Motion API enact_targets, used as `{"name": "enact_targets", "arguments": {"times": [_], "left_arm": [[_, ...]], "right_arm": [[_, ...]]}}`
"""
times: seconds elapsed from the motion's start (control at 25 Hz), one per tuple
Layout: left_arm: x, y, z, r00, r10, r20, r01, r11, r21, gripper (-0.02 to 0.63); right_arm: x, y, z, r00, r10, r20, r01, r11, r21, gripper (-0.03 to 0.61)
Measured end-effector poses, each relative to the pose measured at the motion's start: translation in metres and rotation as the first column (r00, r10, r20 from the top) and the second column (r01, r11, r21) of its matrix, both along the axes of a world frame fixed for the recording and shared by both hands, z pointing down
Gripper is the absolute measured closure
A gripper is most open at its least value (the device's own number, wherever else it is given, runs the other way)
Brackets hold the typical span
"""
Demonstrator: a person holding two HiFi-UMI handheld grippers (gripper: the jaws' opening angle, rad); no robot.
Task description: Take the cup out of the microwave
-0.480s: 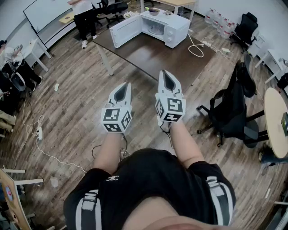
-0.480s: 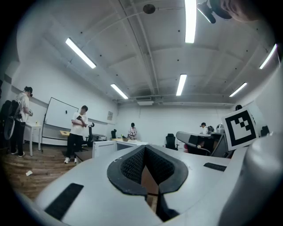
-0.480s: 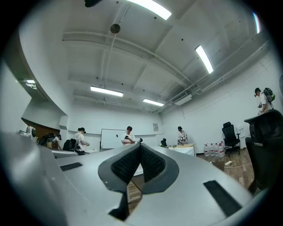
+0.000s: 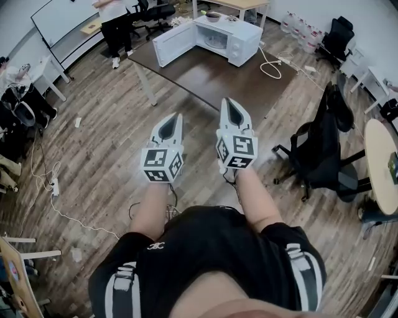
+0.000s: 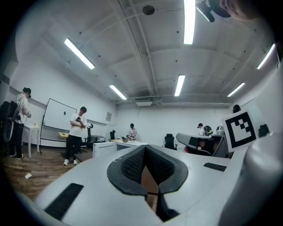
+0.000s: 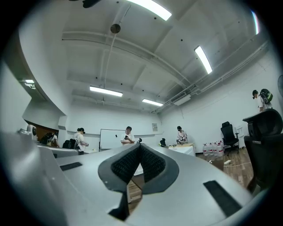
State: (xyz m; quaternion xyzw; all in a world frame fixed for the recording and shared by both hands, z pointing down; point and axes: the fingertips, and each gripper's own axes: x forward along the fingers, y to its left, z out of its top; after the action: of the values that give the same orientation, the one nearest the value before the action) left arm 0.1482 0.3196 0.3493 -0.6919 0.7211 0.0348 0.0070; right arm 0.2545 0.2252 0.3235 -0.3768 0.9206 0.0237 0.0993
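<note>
In the head view a white microwave (image 4: 239, 38) stands at the far end of a dark brown table (image 4: 211, 77), its door (image 4: 174, 42) swung open to the left. Something pale and round (image 4: 216, 41) shows inside the cavity; whether it is the cup I cannot tell. My left gripper (image 4: 174, 118) and right gripper (image 4: 227, 100) are held side by side over the wooden floor, well short of the table, both pointing at the microwave. Each is shut with nothing between its pads, as the left gripper (image 5: 144, 148) and right gripper (image 6: 139, 145) views confirm.
A dark bowl (image 4: 213, 15) sits on top of the microwave, and a white cable (image 4: 270, 65) trails over the table's right edge. To my right are a black office chair (image 4: 323, 155) and a round table (image 4: 380, 168). A person (image 4: 115, 22) stands at far left.
</note>
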Motion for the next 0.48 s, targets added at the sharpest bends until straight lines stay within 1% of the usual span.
{"name": "enact_targets", "arguments": {"times": [0.28,0.48], "left_arm": [[-0.032,0.008,0.003,0.999,0.033,0.014,-0.033,0.999,0.009,0.621],[-0.049,0.006,0.006,0.998,0.056,0.02,-0.056,0.998,0.009,0.621]], "right_arm": [[-0.024,0.008,0.014,0.999,0.045,-0.004,-0.045,0.999,-0.009,0.577],[-0.041,0.01,0.024,0.998,0.063,-0.015,-0.064,0.998,-0.02,0.578]]}}
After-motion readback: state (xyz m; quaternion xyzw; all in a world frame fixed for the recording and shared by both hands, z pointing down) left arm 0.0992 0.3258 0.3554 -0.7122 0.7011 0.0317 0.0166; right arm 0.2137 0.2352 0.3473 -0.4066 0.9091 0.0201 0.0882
